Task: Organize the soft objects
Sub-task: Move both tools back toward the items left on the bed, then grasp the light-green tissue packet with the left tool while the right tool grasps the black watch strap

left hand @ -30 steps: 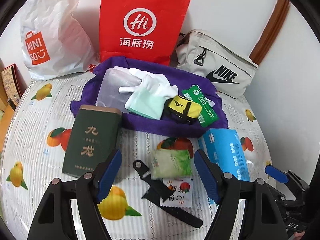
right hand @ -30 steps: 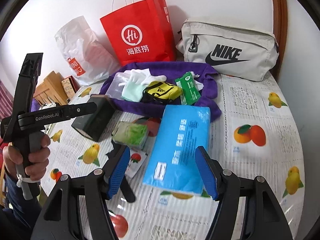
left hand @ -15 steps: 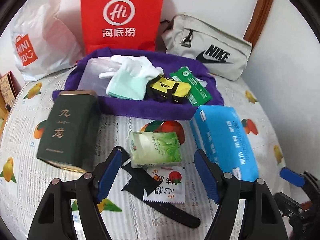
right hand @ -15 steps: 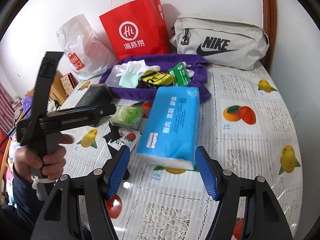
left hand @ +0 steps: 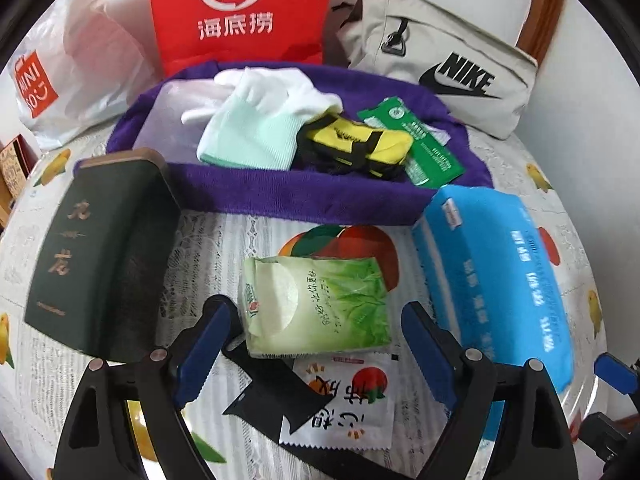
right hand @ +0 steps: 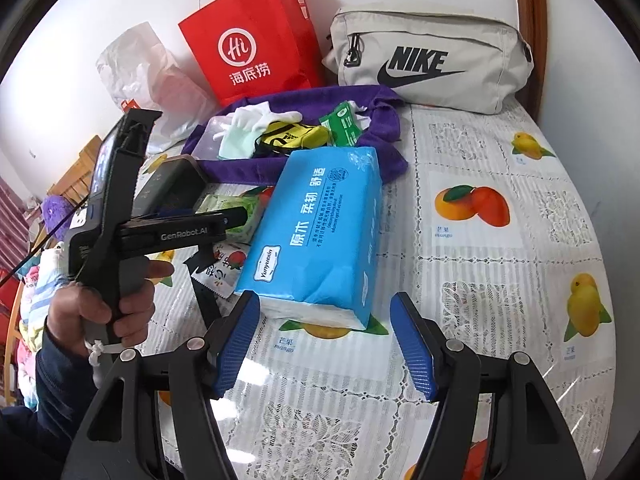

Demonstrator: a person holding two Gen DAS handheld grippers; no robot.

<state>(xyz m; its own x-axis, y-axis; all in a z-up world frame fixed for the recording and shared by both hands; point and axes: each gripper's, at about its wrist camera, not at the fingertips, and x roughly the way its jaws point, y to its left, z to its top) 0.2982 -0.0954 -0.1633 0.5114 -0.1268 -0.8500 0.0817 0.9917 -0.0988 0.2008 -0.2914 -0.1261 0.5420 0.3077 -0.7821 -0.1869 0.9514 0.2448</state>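
Observation:
My left gripper (left hand: 316, 340) is open, its blue pads on either side of a green tissue pack (left hand: 316, 304) lying on the table, not touching it. A purple cloth basket (left hand: 296, 196) behind holds white gloves (left hand: 276, 84), a mint cloth (left hand: 252, 136), a yellow-black pouch (left hand: 356, 148) and a green packet (left hand: 420, 148). My right gripper (right hand: 326, 344) is open, just short of the near end of a blue tissue pack (right hand: 320, 228). The blue pack also shows at the right in the left wrist view (left hand: 500, 280).
A dark green tin (left hand: 92, 256) lies left of the green pack. A black strap (left hand: 272, 392) and a white sachet (left hand: 344, 400) lie under the left gripper. A red paper bag (left hand: 240, 12), a white plastic bag (left hand: 68, 64) and a grey Nike bag (right hand: 432, 60) stand at the wall.
My left gripper moved forward and lower until its open jaws flank the green tissue pack. My right gripper drew back, so the blue pack now lies just beyond its fingertips.

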